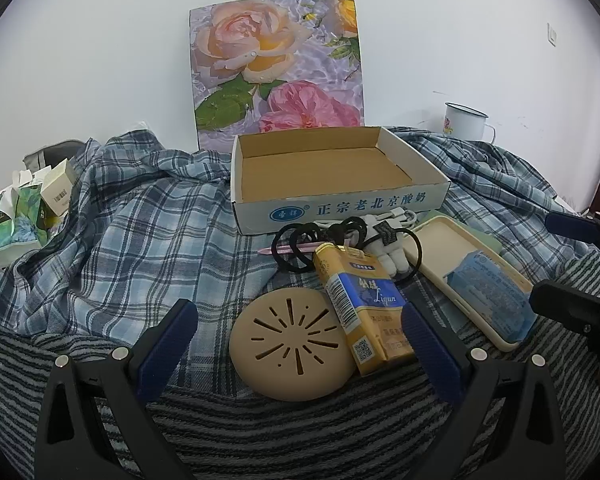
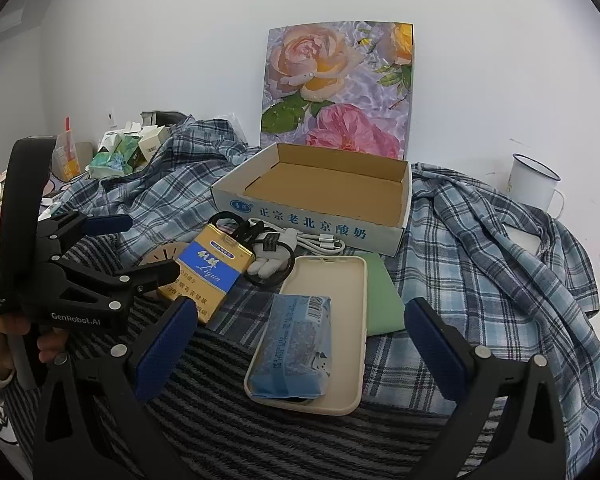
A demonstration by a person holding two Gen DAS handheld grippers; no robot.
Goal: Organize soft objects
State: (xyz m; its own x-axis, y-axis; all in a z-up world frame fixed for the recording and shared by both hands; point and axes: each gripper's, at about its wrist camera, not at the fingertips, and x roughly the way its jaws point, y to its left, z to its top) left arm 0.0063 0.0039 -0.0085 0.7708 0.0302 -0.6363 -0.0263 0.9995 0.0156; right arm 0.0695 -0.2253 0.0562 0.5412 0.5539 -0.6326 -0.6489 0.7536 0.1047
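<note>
An empty cardboard box [image 1: 324, 168] [image 2: 320, 188] sits on a plaid cloth. In front of it lie black hair ties [image 1: 296, 244], a white cable [image 2: 312, 240], a yellow-blue cigarette pack [image 1: 360, 304] [image 2: 208, 268], a beige slotted disc [image 1: 290, 344], a beige phone case [image 2: 324, 320] and a blue tissue pack [image 2: 296, 348] [image 1: 488, 296] resting in it. My left gripper [image 1: 300, 328] is open, its jaws on either side of the disc and pack. My right gripper [image 2: 296, 332] is open, its jaws on either side of the tissue pack and case.
A flower picture [image 1: 276, 68] leans on the wall behind the box. A white enamel mug [image 2: 532, 184] stands at the right. Tissue boxes and small cartons [image 1: 24, 216] clutter the left. A green sheet [image 2: 384, 300] lies under the case. A striped towel [image 2: 220, 412] covers the front.
</note>
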